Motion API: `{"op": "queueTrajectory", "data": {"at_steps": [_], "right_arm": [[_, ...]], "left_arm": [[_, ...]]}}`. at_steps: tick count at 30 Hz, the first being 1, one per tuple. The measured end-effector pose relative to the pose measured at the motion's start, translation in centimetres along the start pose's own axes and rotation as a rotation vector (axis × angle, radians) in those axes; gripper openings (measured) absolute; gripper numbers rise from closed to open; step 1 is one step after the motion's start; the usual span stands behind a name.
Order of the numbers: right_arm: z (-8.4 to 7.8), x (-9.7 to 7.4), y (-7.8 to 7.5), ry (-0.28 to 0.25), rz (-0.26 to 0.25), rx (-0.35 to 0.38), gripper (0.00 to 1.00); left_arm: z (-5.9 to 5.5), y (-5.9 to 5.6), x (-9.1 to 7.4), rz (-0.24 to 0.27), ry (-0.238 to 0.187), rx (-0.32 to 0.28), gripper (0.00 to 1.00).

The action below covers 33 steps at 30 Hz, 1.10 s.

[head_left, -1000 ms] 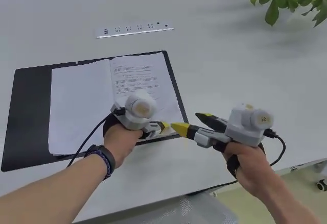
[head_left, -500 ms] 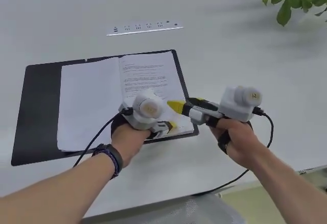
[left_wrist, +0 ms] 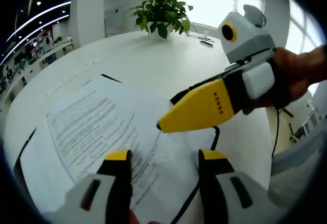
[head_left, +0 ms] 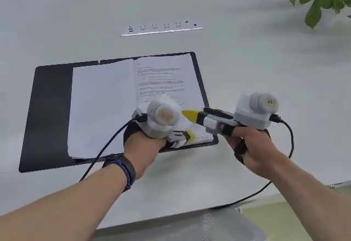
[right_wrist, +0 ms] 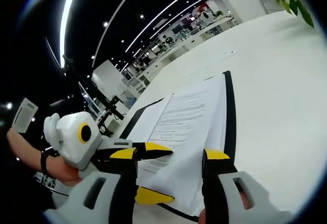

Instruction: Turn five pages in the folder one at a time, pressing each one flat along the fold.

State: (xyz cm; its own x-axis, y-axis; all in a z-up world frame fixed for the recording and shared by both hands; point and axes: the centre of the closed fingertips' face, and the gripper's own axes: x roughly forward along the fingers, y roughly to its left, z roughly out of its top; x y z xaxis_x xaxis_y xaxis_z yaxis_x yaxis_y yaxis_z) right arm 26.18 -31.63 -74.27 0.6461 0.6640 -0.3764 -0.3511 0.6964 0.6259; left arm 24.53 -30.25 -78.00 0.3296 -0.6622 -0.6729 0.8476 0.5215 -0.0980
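The open folder (head_left: 44, 115) is laid flat near the front edge of the table (head_left: 263, 60), with bare surface left at its right. The 2 jaws of the left gripper (left_wrist: 165, 157) are spread wide over the printed page (head_left: 164, 82). Those of the right gripper (right_wrist: 171, 155) are wide too, and the page corner is seen between them. The print cannot be read.

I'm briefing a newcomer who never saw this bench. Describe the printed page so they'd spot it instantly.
On the white workbench lies an open black folder. The printed page is its right-hand sheet; unlike the blank sheet left of the fold, it carries lines of text.
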Motion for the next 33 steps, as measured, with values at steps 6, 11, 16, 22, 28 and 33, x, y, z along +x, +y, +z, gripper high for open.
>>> {"op": "queueTrajectory", "data": {"at_steps": [6,11,16,22,28,33], "right_arm": [[-0.3,-0.7,-0.3,-0.022,-0.038,0.016,0.35],[-0.5,-1.1,-0.1,-0.035,-0.048,0.026,0.25],[-0.8,-1.1,-0.1,-0.029,-0.061,0.02,0.15],[0.0,-1.3,0.2,-0.072,-0.065,0.038,0.02],[0.1,-1.1,0.7,-0.069,-0.062,0.05,0.0],[0.5,-1.1,1.0,-0.076,-0.063,0.056,0.0]], "left_arm": [[-0.6,-0.8,-1.3,-0.018,0.002,-0.028,0.59],[-0.4,-0.8,-2.8,-0.007,-0.023,-0.044,0.62],[-0.7,-0.2,-4.2,0.012,-0.036,-0.067,0.63],[-0.6,0.7,-6.0,0.045,-0.061,-0.077,0.64],[-0.5,1.9,-7.8,0.077,-0.086,-0.084,0.64],[-0.8,2.9,-9.1,0.099,-0.108,-0.114,0.65]]}}
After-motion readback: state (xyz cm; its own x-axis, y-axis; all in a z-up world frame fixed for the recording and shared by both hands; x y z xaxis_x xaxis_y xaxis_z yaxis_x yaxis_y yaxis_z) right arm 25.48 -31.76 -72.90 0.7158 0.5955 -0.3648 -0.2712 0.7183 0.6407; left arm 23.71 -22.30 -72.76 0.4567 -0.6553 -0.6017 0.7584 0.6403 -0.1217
